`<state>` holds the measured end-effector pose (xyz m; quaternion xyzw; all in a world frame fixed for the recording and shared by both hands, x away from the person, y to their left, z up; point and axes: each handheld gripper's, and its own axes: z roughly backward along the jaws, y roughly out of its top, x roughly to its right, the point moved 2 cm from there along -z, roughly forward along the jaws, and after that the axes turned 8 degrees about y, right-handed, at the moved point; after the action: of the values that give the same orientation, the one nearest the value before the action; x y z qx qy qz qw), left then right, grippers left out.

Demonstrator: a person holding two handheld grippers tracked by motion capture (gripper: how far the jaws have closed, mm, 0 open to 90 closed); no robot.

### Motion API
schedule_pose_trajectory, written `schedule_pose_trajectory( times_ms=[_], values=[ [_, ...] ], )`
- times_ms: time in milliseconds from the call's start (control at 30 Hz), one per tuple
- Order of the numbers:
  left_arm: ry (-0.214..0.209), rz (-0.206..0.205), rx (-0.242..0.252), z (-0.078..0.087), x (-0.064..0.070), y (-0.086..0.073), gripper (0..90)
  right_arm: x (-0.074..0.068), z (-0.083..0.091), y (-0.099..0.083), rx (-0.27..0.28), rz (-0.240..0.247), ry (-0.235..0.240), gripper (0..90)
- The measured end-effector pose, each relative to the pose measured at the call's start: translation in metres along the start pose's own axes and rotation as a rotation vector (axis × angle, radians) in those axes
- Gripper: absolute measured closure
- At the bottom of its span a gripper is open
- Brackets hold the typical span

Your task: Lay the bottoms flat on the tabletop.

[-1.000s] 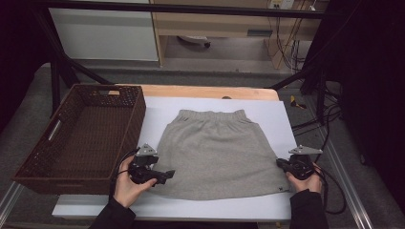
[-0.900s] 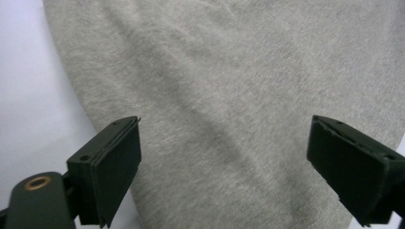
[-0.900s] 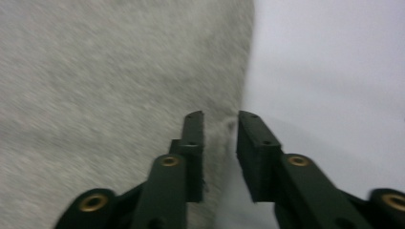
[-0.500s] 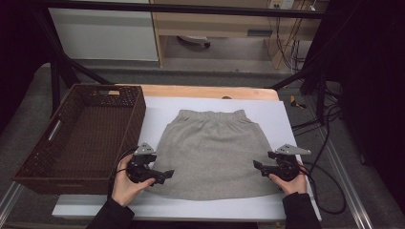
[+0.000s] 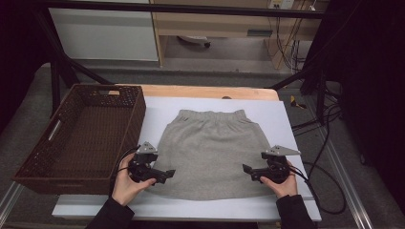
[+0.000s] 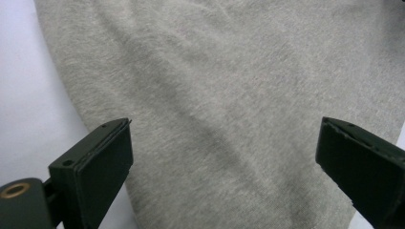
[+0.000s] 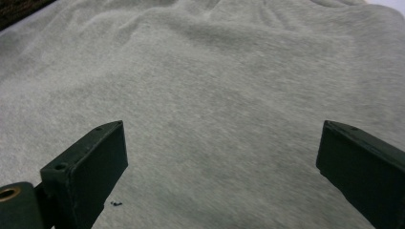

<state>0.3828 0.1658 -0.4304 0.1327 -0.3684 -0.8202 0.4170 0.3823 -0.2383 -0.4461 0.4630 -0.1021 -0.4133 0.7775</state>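
High view: both open grippers are hovering over the grey skirt [image 5: 210,152], left gripper [image 5: 168,173] at its left hem corner, right gripper [image 5: 246,169] at its right

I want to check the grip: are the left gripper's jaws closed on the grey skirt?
No, the left gripper has its jaws wide apart above the grey skirt.

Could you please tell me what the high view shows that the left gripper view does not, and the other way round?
High view: the brown basket beside the whole grey skirt, its waistband at the far end, and both hands holding the left gripper and right gripper at the skirt's near corners. Left gripper view: the fabric's weave close up, between wide-open jaws. Both: the skirt lying on the white table.
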Motion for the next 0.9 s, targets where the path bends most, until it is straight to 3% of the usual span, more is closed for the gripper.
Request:
schedule_pose_trajectory(
  times_ms=[400, 900],
  values=[
    [-0.002, -0.004, 0.004, -0.001, 0.001, 0.009, 5.2, -0.013, -0.007, 0.001, 0.004, 0.009, 0.036, 2.3],
    [-0.003, -0.023, 0.024, -0.02, 0.003, 0.042, 5.6, -0.014, -0.004, 0.001, 0.015, 0.006, 0.042, 1.8]
  ],
)
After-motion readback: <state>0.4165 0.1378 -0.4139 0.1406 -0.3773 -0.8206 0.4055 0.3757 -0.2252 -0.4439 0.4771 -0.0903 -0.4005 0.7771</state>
